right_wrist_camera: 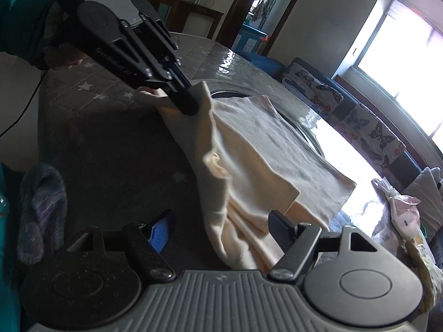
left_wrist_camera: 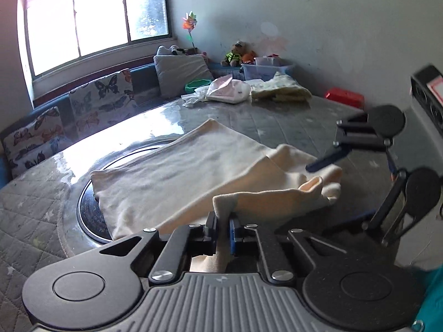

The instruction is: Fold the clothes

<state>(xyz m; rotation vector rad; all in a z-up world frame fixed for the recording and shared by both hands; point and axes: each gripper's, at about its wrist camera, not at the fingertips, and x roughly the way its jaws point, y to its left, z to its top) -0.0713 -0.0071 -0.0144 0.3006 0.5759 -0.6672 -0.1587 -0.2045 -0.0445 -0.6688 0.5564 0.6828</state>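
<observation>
A cream garment lies partly folded on the quilted grey table cover. My left gripper is shut on the garment's near corner and lifts that edge a little. In the right wrist view the left gripper pinches the cloth at its far corner. My right gripper is open, its fingers wide apart on either side of the garment's bunched lower edge, not gripping it. It also shows in the left wrist view at the right, above the bunched end of the cloth.
A round dark inset sits in the table under the garment. Bagged items and folded yellowish cloth lie at the far end. A butterfly-print bench runs under the window. A purple knit item lies at the near left.
</observation>
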